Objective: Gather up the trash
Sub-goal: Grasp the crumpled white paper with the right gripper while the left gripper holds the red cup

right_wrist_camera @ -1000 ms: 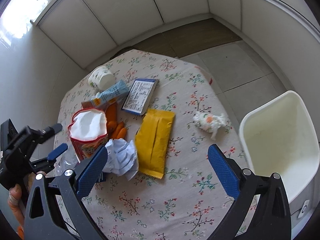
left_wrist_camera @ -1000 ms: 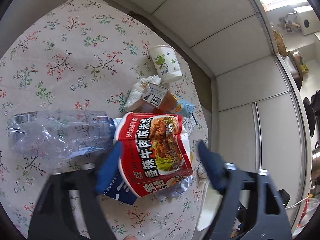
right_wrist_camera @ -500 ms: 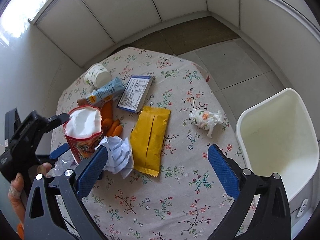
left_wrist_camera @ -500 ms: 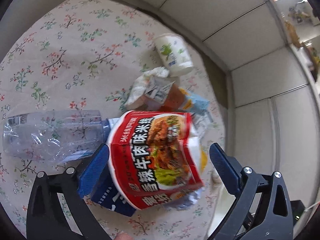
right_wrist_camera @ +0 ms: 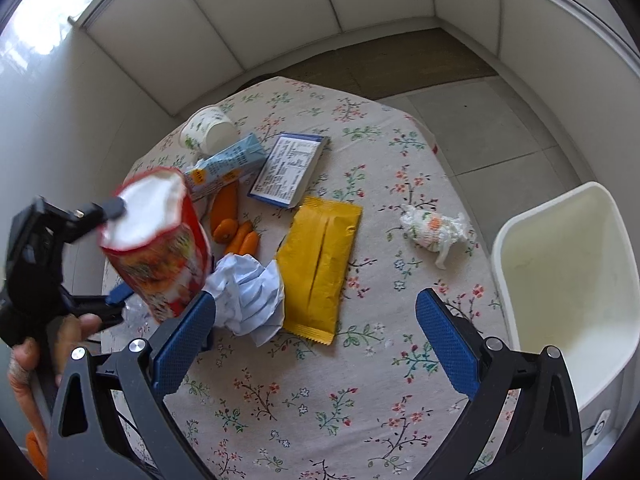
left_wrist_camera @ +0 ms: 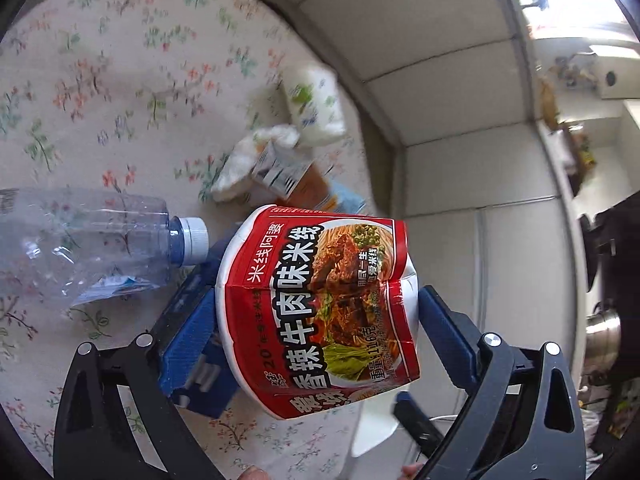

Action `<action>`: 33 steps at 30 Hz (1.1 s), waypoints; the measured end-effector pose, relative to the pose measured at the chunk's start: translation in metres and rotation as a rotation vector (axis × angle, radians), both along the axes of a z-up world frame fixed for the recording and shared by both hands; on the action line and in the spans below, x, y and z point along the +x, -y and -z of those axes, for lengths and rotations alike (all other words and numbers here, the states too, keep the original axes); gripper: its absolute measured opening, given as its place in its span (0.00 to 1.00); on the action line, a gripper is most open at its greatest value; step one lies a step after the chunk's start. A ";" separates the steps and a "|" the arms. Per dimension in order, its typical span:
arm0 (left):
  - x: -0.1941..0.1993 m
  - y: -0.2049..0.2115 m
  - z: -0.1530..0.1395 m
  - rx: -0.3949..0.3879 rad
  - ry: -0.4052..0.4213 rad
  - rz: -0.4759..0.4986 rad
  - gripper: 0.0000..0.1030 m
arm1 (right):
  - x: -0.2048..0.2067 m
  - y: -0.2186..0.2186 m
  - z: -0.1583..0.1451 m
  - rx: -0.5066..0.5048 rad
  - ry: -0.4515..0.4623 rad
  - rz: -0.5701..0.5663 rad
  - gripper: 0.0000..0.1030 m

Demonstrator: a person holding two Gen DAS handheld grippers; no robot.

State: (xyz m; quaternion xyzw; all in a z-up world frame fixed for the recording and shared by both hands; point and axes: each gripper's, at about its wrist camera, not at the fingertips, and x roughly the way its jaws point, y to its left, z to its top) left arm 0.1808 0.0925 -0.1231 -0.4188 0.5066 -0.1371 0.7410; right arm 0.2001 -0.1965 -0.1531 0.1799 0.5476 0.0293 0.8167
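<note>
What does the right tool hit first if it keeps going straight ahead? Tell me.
Probably the yellow packet: it lies flat on the table just ahead of the open right tool, near the midline. The crumpled paper sits off by the left finger. Depth is unclear.

- Noodle cup (left_wrist_camera: 320, 312): glossy printed paper, creased along one side.
- Bottle (left_wrist_camera: 80, 240): clear, crumpled plastic, shiny.
- Desk (right_wrist_camera: 320, 400): matt floral cloth.
- Yellow packet (right_wrist_camera: 320, 268): smooth, slightly shiny film.
- Bin (right_wrist_camera: 560, 280): smooth white plastic.
- Right tongs (right_wrist_camera: 316, 344): blue pads (right_wrist_camera: 446, 338), rough knurled texture.
</note>
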 end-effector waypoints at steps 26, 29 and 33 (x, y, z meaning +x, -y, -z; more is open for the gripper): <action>-0.018 -0.024 -0.023 0.044 0.198 -0.075 0.91 | 0.014 -0.073 0.071 0.016 -0.104 -0.143 0.47; -0.018 -0.024 -0.022 0.045 0.194 -0.077 0.91 | 0.012 -0.074 0.066 0.013 -0.082 -0.151 0.46; -0.018 -0.023 -0.022 0.047 0.193 -0.078 0.91 | 0.006 -0.075 0.055 0.024 -0.047 -0.162 0.46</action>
